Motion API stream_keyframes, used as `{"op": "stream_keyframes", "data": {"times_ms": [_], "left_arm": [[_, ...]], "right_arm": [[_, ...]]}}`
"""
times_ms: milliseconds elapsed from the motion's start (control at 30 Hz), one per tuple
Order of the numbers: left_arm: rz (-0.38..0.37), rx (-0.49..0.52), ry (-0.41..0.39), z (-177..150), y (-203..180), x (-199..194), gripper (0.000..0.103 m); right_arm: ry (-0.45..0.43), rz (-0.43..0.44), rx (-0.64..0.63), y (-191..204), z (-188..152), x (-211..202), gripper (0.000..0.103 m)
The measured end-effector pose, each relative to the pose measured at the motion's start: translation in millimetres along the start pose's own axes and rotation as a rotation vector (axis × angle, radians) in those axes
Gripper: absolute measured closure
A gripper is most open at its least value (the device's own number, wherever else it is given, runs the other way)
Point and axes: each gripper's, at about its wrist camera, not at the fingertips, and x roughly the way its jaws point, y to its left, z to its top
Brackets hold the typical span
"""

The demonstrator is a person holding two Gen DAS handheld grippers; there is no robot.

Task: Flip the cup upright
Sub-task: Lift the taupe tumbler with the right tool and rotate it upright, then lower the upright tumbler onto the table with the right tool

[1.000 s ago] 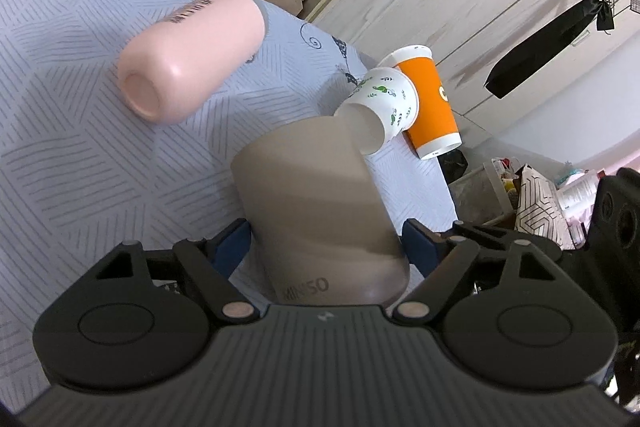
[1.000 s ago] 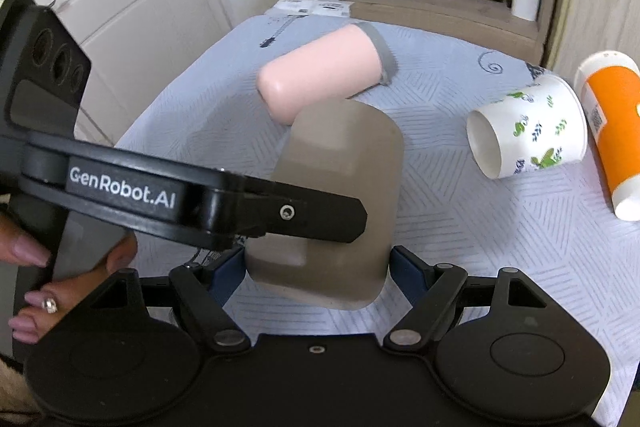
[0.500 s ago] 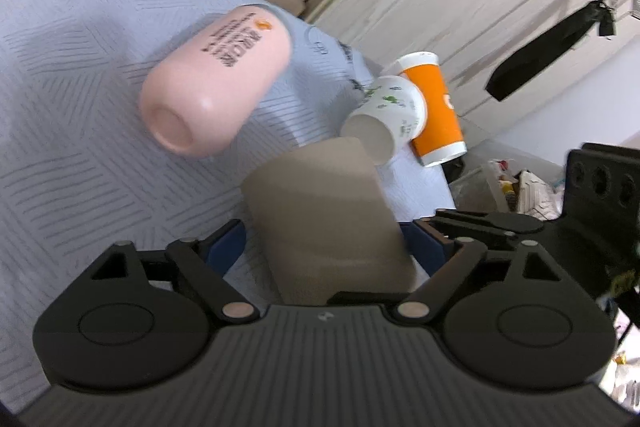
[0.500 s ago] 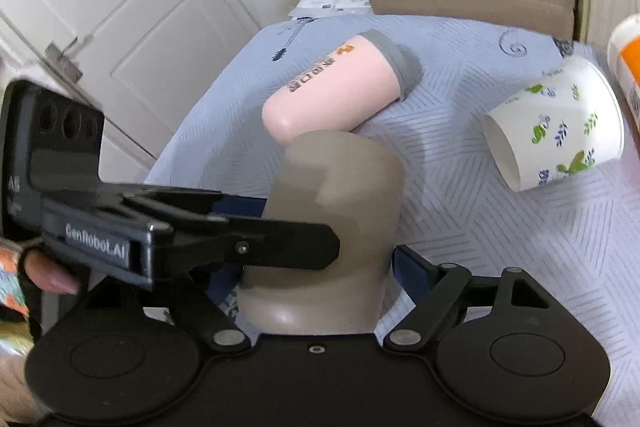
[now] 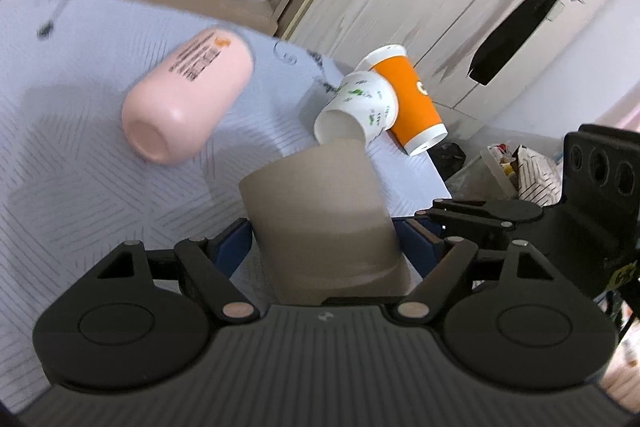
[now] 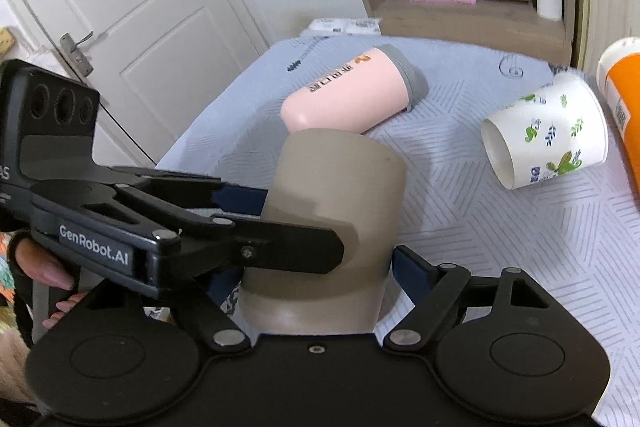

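Observation:
A taupe cup (image 5: 320, 211) is held between both grippers, lifted off the table and nearly on end. My left gripper (image 5: 324, 247) is shut on its lower body, blue pads against both sides. My right gripper (image 6: 316, 267) is shut on the same taupe cup (image 6: 336, 195) from another side. The left gripper's body (image 6: 120, 227) crosses in front of the cup in the right wrist view. Which end of the cup is open is hidden.
On the patterned tablecloth (image 5: 80, 163) lie a pink tumbler (image 5: 188, 99), a white leaf-print paper cup (image 5: 356, 107) and an orange cup (image 5: 412, 103), all on their sides. A shelf (image 6: 472, 15) with boxes stands behind. A white door (image 6: 120, 7) is at the left.
Both grippers have turned the taupe cup from lying tilted to nearly on end and raised it. The other cups have stayed where they were.

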Motion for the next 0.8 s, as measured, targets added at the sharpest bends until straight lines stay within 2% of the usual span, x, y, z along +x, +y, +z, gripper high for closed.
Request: {"op": "stream_keyframes", "data": {"times_ms": [133, 367, 533, 800], "left_arm": [[0.029, 0.095, -0.061, -6, -16, -13, 0.028], [0.07, 0.196, -0.133, -20, -31, -25, 0.029], [0.112, 0.288, -0.199, -35, -44, -30, 0.029], [0.135, 0.365, -0.262, -36, -54, -37, 0.029]], "right_arm": [[-0.048, -0.031, -0.064, 9, -10, -7, 0.018], [-0.139, -0.06, -0.153, 20, -23, -14, 0.018], [-0.208, -0.136, -0.261, 32, -35, -13, 0.019], [-0.274, -0.172, -0.319, 28, -35, -11, 0.021]]}}
